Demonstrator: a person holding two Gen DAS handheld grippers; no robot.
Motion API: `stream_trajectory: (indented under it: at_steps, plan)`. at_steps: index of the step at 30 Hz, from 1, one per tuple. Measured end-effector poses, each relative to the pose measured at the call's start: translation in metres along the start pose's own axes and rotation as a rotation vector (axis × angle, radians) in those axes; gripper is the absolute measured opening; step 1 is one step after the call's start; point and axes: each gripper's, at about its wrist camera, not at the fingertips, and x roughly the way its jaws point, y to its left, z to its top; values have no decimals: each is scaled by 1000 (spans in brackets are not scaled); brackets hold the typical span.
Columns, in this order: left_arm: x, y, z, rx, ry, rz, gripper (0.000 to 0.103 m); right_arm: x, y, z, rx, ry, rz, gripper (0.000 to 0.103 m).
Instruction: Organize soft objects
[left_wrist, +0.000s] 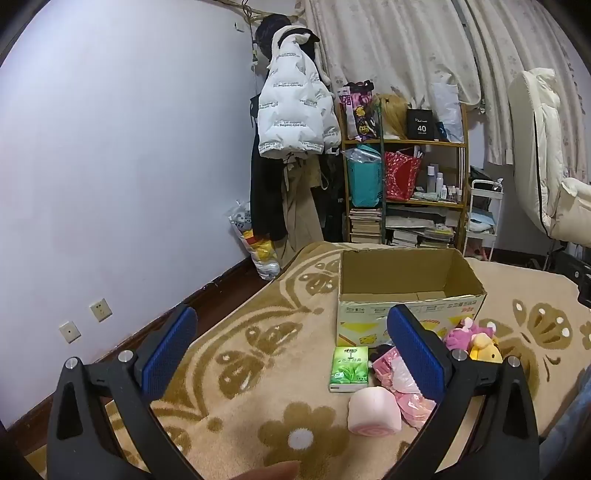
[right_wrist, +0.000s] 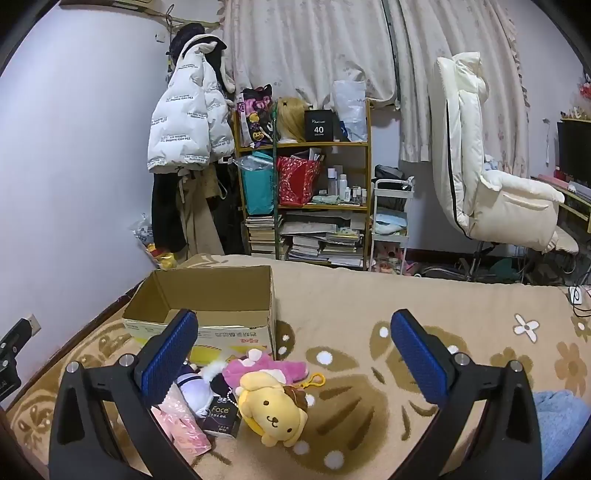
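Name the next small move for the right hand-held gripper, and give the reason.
Probably lower the right hand-held gripper onto the yellow plush dog. Its jaws stand wide open and empty, the dog lies just below between them, and the cardboard box behind looks empty.

Black box (right_wrist: 318, 125) on the top shelf reads "40". Dark tissue pack (right_wrist: 221, 417) beside the yellow plush (right_wrist: 275, 410) reads "Face". Other print illegible.

1. A soft tan blanket (right_wrist: 369, 295) with brown flowers covers the bed.
2. An open cardboard box (right_wrist: 207, 328) sits on it.
3. In front of the box lie a yellow dog toy (right_wrist: 275, 410), a pink toy (right_wrist: 266, 367), a green tissue pack (left_wrist: 349, 367) and a pink roll (left_wrist: 373, 410).
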Motion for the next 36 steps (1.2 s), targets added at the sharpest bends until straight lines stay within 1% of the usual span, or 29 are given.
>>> stream_trajectory:
  at_steps: [9,10,16,17,36]
  plan:
    - [-2,-4,0,-1,0,5,102,1,-1,0,7,6,5,103]
    - [0,-1,0,-13,6,1,102,1,-1,0,6,7,4,103]
    - [1,-8,-2,-3,4,5,102,1,0,0,5,6,4,103]
    - [1,-3,-1,-15,7,2,102,0,0,0,5,6,5,103]
    - [3,-3,0,-20,9,1,102,1,1,-1,4,7,6,103]
